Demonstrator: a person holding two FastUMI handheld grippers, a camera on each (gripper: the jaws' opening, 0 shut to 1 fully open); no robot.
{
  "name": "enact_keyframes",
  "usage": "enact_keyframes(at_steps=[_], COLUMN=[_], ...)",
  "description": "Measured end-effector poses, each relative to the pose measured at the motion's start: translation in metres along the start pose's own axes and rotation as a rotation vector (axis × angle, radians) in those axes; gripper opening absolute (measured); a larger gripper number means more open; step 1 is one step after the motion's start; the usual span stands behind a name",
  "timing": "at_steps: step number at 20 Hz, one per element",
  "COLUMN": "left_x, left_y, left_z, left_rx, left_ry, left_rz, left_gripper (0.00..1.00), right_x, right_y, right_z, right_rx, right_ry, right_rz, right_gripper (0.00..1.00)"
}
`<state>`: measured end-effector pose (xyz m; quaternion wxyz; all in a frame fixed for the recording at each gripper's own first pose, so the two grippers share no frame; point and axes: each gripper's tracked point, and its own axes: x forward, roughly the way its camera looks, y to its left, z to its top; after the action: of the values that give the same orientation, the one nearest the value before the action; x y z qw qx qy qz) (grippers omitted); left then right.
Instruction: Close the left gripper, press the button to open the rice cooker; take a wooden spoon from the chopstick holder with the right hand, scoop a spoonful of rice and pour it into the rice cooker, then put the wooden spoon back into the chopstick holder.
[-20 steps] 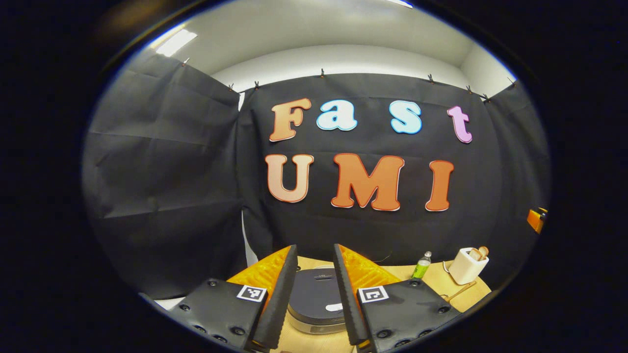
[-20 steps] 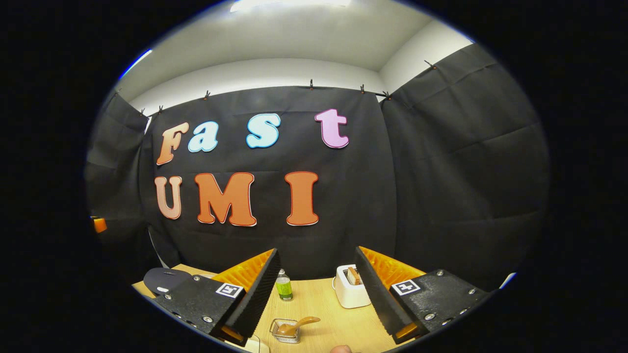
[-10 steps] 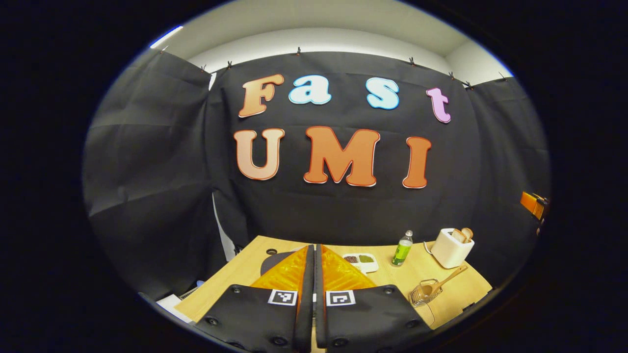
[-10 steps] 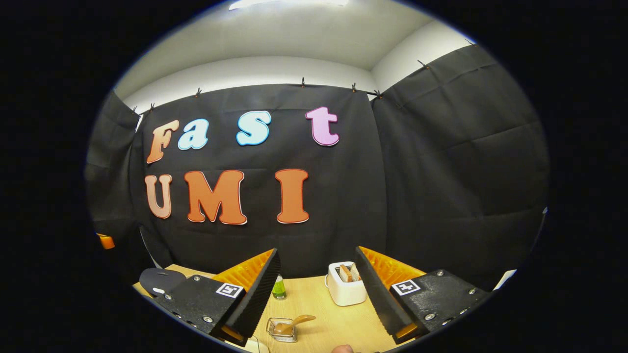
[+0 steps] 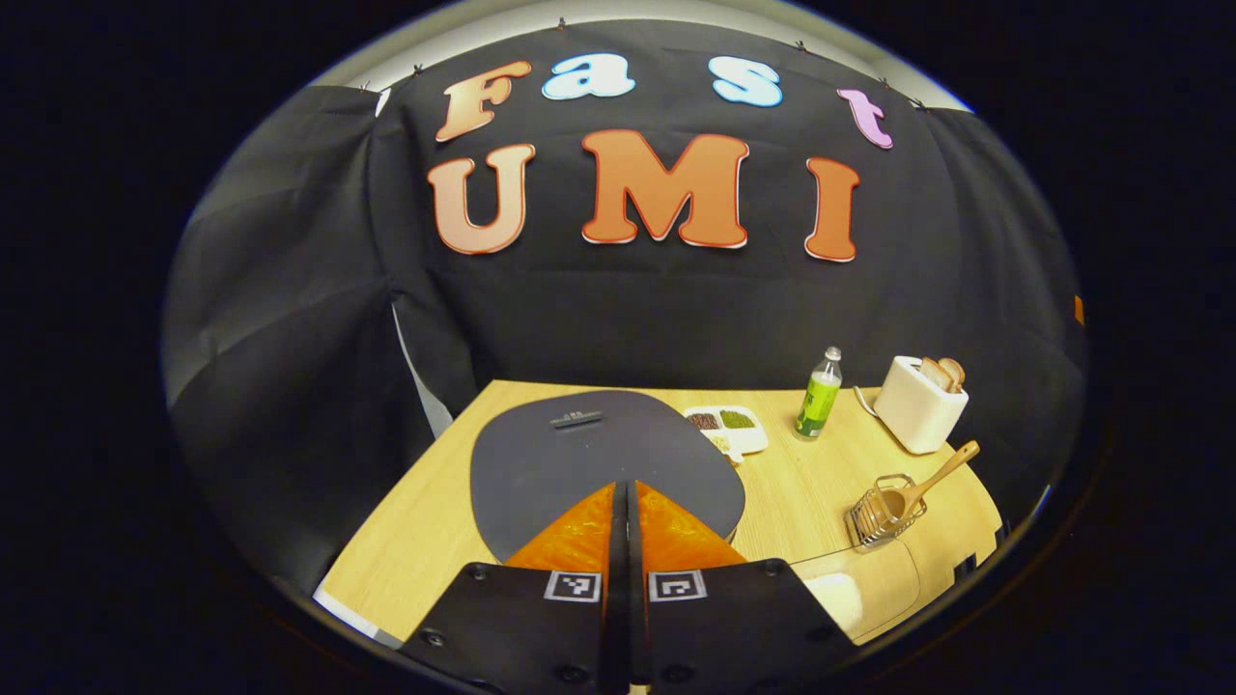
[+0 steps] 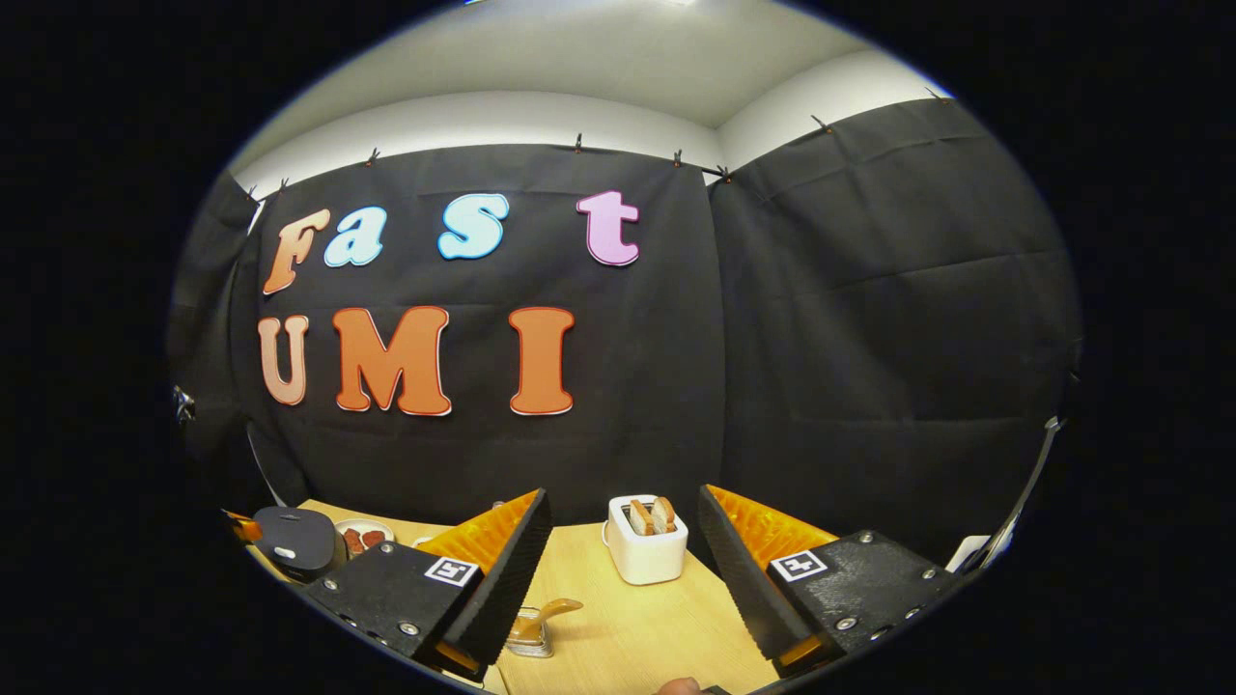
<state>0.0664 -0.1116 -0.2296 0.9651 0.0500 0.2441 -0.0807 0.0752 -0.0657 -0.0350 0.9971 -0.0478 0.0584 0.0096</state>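
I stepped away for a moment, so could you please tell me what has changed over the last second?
The left gripper went from open to shut, with nothing between its fingers, and tipped down over the rice cooker, whose lid is closed. The right gripper stayed open and empty, drifting only slightly. The wooden spoon sits in the chopstick holder; toaster and bottle unmoved.

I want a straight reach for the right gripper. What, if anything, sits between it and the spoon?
Nothing visible. In the right gripper view the open right gripper looks over bare table to the spoon in its holder, low and left; the toaster stands farther back.
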Motion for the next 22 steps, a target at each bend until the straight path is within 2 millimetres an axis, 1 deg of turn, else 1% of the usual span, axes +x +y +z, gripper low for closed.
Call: enact_keyframes(at_steps=[3,4,5,7,8,9,10,11,12,13,14,15,16,17,18,19,21,22], left_x=[0.017,0.021,0.023,0.025,0.025,0.023,0.024,0.023,0.025,0.024,0.027,0.028,0.028,0.024,0.025,0.025,0.025,0.025], left_y=[-0.002,0.001,0.003,0.002,-0.001,-0.002,-0.003,-0.005,-0.006,-0.005,-0.005,-0.005,-0.007,-0.007,-0.005,-0.005,-0.005,-0.004], left_z=[-0.018,-0.024,-0.027,-0.023,-0.028,-0.027,-0.030,-0.033,-0.034,-0.035,-0.039,-0.041,-0.037,-0.040,-0.039,-0.039,-0.035,-0.034], left_rx=[-0.028,-0.038,-0.053,-0.074,-0.083,-0.069,-0.039,-0.005,0.032,0.052,0.049,0.039,0.032,0.025,0.021,0.017,0.008,0.006], left_ry=[0.059,0.077,0.094,0.084,0.099,0.098,0.101,0.110,0.108,0.110,0.108,0.111,0.088,0.101,0.083,0.079,0.050,0.048], left_rz=[-0.015,-0.003,0.005,-0.004,-0.008,-0.013,-0.018,-0.020,-0.020,-0.016,-0.016,-0.009,-0.015,-0.016,-0.015,-0.014,-0.005,0.002], left_gripper=[0.04,0.04,0.04,0.04,0.04,0.04,0.00,0.05,0.00,0.05,0.05,0.00,0.00,0.00,0.05,0.05,0.05,0.00], right_x=[0.000,0.001,0.001,0.002,0.002,0.003,0.004,0.005,0.006,0.008,0.008,0.008,0.008,0.008,0.007,0.006,0.005,0.005], right_y=[-0.003,-0.005,-0.007,-0.006,-0.005,-0.004,-0.003,-0.001,0.002,0.005,0.007,0.009,0.012,0.014,0.015,0.017,0.021,0.019], right_z=[-0.007,-0.009,-0.011,-0.013,-0.014,-0.016,-0.018,-0.020,-0.023,-0.025,-0.028,-0.031,-0.032,-0.033,-0.034,-0.033,-0.027,-0.025], right_rx=[-0.007,-0.014,-0.019,-0.020,-0.016,-0.011,-0.003,0.004,0.010,0.015,0.018,0.022,0.026,0.032,0.041,0.054,0.100,0.129], right_ry=[0.020,0.027,0.032,0.036,0.040,0.045,0.049,0.053,0.059,0.068,0.074,0.077,0.081,0.082,0.079,0.072,0.044,0.032], right_rz=[-0.020,-0.029,-0.031,-0.032,-0.030,-0.025,-0.021,-0.014,-0.008,-0.002,0.006,0.013,0.021,0.030,0.037,0.050,0.069,0.070], right_gripper=[0.94,0.99,0.94,0.94,0.94,0.94,0.94,0.94,0.94,0.94,0.94,0.94,0.94,0.94,0.94,0.94,0.94,0.94])
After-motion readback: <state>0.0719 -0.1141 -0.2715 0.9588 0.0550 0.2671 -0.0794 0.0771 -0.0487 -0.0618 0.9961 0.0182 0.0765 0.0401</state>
